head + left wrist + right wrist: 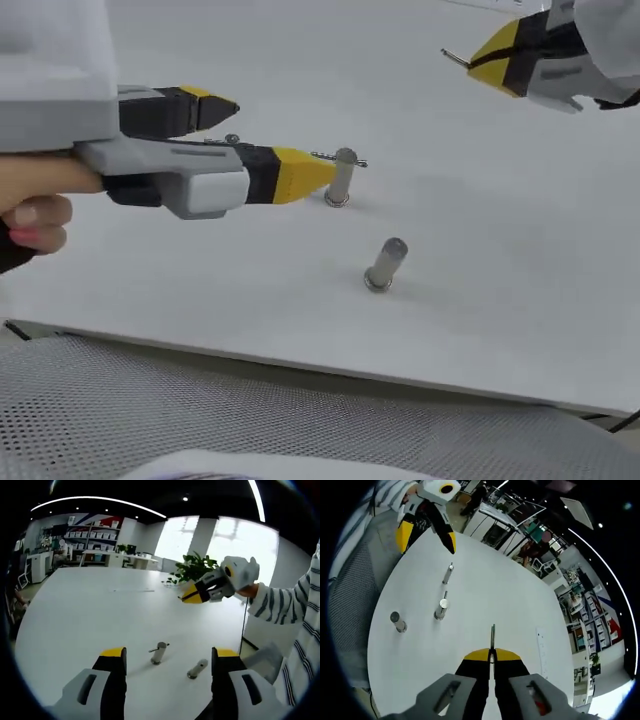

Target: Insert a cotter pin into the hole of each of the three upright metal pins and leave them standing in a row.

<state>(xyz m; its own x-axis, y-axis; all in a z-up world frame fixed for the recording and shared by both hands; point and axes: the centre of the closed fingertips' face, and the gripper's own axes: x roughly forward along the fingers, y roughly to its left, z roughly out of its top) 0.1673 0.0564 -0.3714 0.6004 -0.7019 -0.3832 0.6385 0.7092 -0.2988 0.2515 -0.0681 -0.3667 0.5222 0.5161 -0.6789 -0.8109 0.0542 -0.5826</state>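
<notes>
I log a large white table in an open office. Bright windows stand behind a leafy plant, with shelves of bins at the far end. The dark ceiling carries a curved light strip. A grey mesh surface sits at the table's near edge.

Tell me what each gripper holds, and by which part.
The right gripper pinches a cotter pin by one end, the rest sticking out past its shut jaws; which end cannot be told. The left gripper is open and holds nothing.
</notes>
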